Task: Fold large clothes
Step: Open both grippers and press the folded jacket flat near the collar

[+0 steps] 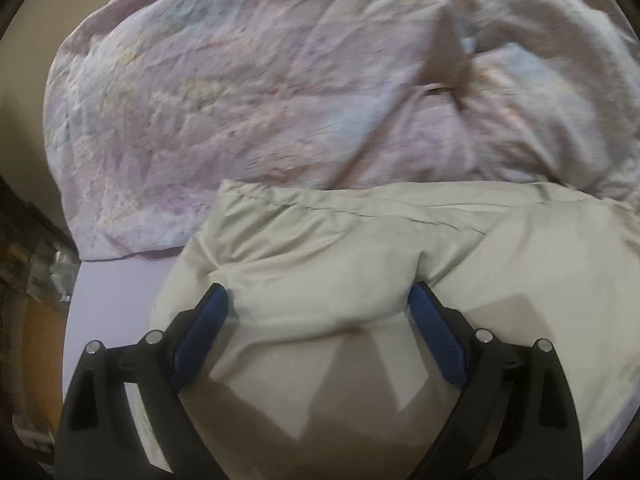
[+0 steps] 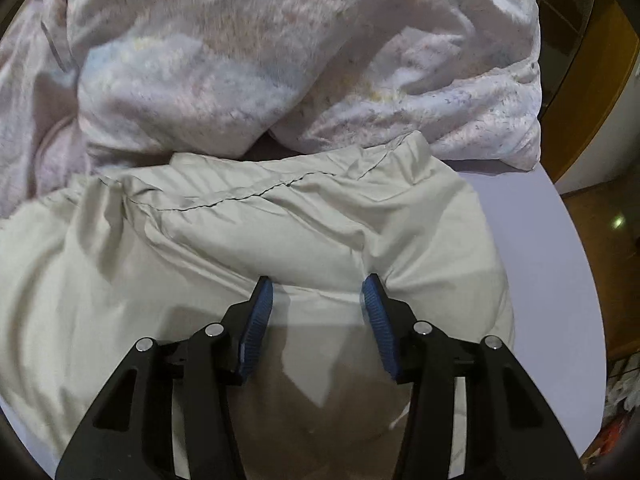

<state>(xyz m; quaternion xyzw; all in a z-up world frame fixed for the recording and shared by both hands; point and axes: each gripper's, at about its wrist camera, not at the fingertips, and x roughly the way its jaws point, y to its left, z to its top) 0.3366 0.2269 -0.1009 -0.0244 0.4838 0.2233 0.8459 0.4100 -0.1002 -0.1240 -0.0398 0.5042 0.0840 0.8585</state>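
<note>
A large pale beige garment (image 1: pixel 360 248) lies bunched on a lavender sheet (image 1: pixel 108 292); it also shows in the right wrist view (image 2: pixel 240 232), with a seam running across it. My left gripper (image 1: pixel 318 300) is open, its blue pads pressed down into the fabric at the garment's left part, with a hump of cloth between them. My right gripper (image 2: pixel 318 292) is open, narrower, its pads down on the garment's right part, with cloth bulging between them. Neither closes on the fabric.
A crumpled pastel patterned duvet (image 1: pixel 248 92) lies just behind the garment and fills the far side; it also shows in the right wrist view (image 2: pixel 280 52). The bed edge and wooden floor (image 2: pixel 600 216) lie to the right. Dark clutter (image 1: pixel 36 264) sits at the left.
</note>
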